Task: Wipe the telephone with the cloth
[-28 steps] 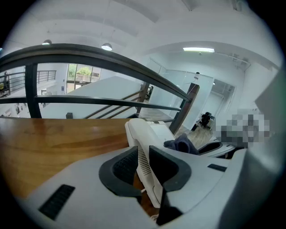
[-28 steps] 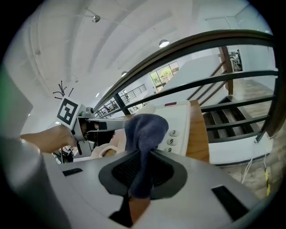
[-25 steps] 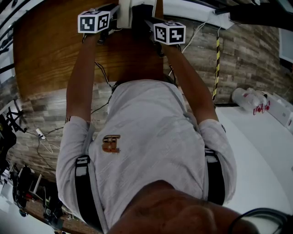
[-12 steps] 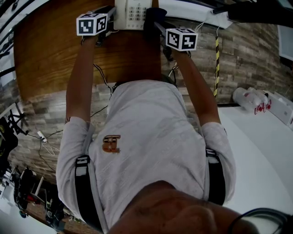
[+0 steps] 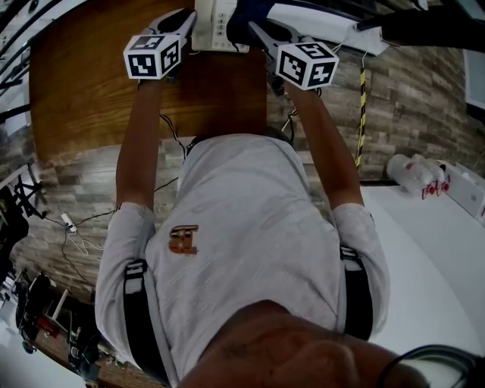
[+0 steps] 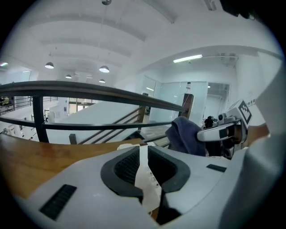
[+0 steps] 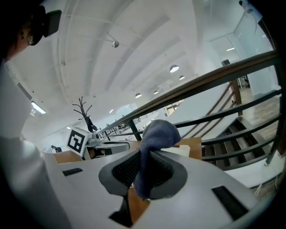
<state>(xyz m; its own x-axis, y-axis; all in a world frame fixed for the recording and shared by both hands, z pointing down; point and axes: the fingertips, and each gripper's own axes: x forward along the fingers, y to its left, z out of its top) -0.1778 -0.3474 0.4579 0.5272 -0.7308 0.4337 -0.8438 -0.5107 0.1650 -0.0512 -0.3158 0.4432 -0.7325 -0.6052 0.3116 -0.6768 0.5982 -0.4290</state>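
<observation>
only the gripper views show your left gripper clamped on the telephone, right gripper on the cloth. in the head view, the telephone has slid toward the top edge.

The head view's top edge cuts off most of the white push-button telephone and the dark blue cloth beside it. In the view of the left gripper, only a narrow white strip of that telephone shows between the closed jaws (the rest lies behind the gripper itself). The cloth's lower end disappears between the clamped jaws of the right gripper.
</observation>
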